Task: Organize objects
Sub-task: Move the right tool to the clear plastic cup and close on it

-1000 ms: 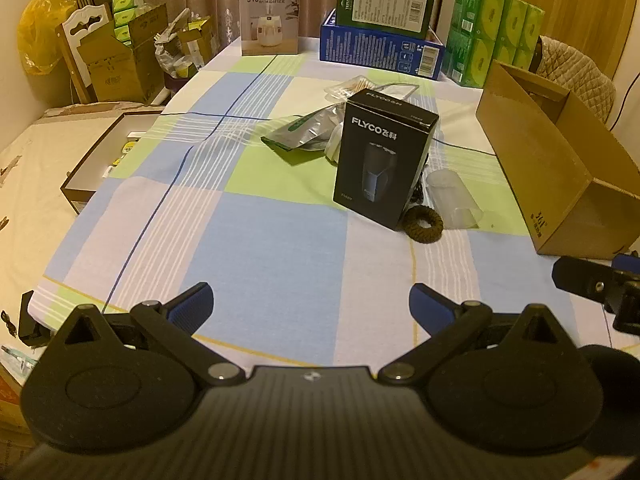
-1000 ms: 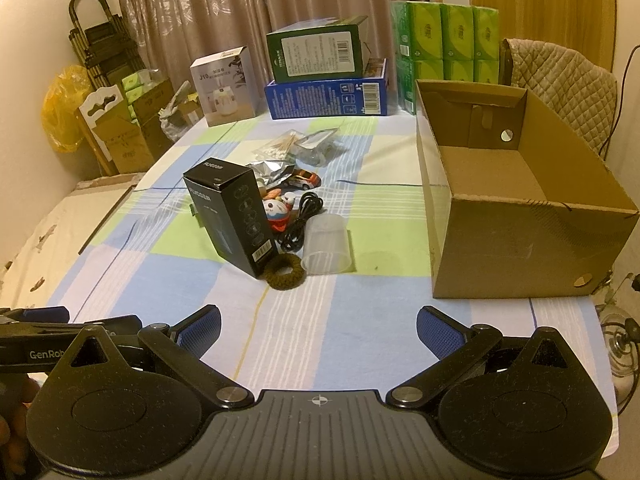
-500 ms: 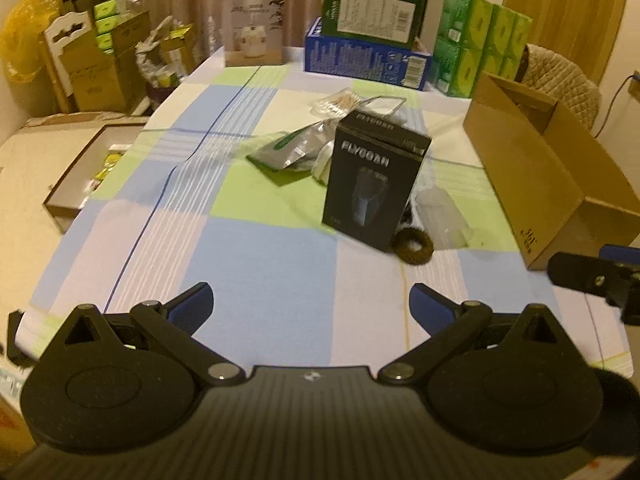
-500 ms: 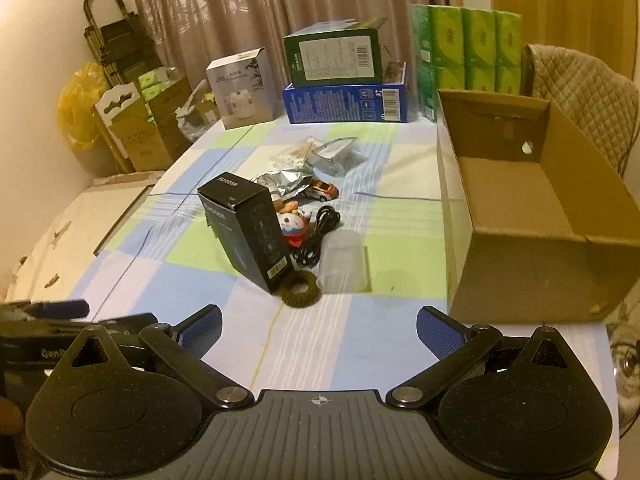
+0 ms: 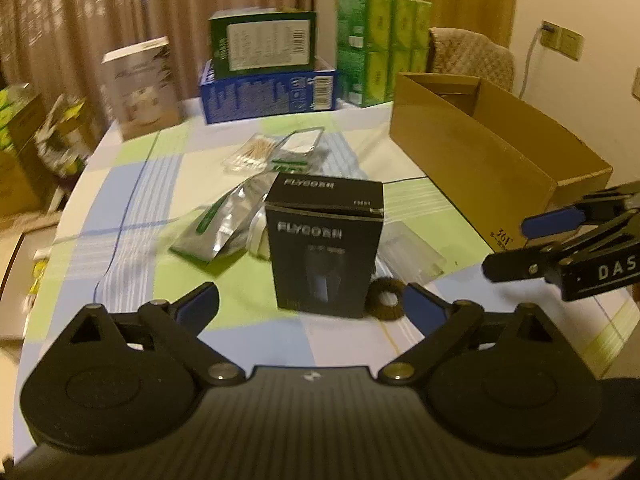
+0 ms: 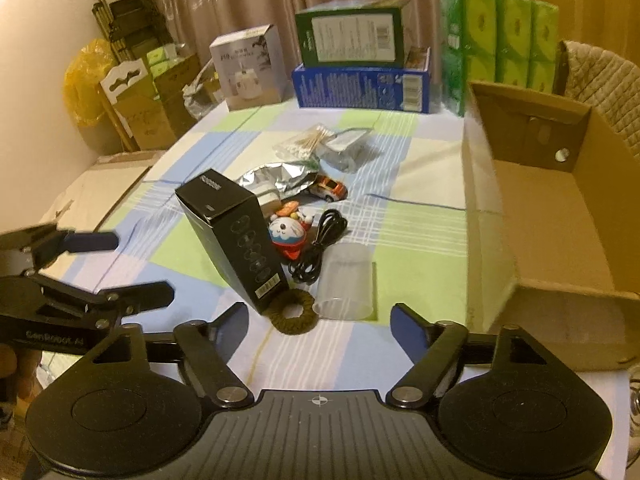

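Observation:
A black FLYCO box (image 5: 326, 248) (image 6: 236, 236) stands upright mid-table. Beside it lie a brown hair tie (image 5: 385, 299) (image 6: 294, 312), a clear plastic cup (image 6: 348, 286) on its side, a black cable (image 6: 320, 248), a round toy figure (image 6: 290, 232), a toy car (image 6: 330, 188), foil pouches (image 5: 218, 224) and cotton swabs (image 6: 304, 142). An open cardboard box (image 6: 560, 220) (image 5: 492, 160) stands at the right. My left gripper (image 5: 310, 306) is open and empty, just short of the FLYCO box. My right gripper (image 6: 320, 324) is open and empty, near the hair tie and cup.
At the table's far edge stand a white box (image 6: 250, 68), a green box on a blue box (image 6: 362, 84) and green tissue packs (image 6: 500, 44). Cartons and a yellow bag (image 6: 84, 80) crowd the left floor. A padded chair (image 6: 600, 80) stands behind the cardboard box.
Both grippers have moved forward over the table toward the cluster of objects. The FLYCO box, hair tie and cup now sit much closer. Both stay open.

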Demonstrator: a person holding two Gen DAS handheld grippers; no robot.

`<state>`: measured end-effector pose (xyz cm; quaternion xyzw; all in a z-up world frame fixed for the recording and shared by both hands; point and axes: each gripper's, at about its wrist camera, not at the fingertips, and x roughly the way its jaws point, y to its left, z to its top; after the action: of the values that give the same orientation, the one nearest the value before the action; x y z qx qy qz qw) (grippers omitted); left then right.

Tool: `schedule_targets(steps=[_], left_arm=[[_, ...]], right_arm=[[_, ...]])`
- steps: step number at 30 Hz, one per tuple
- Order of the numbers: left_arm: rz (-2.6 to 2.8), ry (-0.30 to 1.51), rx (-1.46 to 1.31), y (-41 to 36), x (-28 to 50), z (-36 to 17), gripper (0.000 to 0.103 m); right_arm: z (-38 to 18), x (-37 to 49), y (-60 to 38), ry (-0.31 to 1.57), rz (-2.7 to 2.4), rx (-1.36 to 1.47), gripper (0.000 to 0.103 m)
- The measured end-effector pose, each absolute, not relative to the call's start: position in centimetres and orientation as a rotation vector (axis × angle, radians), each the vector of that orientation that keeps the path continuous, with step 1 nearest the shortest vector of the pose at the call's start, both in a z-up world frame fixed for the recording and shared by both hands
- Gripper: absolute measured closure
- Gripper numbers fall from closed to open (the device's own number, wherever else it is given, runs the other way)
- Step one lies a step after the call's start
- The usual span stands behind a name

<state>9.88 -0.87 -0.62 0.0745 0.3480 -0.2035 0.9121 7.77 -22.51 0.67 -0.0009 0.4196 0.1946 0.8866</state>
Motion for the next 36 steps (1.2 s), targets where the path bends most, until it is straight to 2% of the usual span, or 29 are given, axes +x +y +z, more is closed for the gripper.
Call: schedule_targets(steps=[11,21,36], left_arm=[[-0.53,0.719,0.163,-1.8,14.0,-3.8,0.008],[-0.533,0.718,0.146,-2.0,14.9,-5.4,0.027],[-0.485,0.683,0.1,-0.5,14.3,-4.4,0.028]], right_arm=[[-2.7,11.3,-22.5,0.923,0.405,-0.035,0.033],[-4.8,12.4,-22.3,0.95,0.412,-0.031,0.033],[-5.7,14.3,-21.8,0.95,0.402,-0.02,0.033]])
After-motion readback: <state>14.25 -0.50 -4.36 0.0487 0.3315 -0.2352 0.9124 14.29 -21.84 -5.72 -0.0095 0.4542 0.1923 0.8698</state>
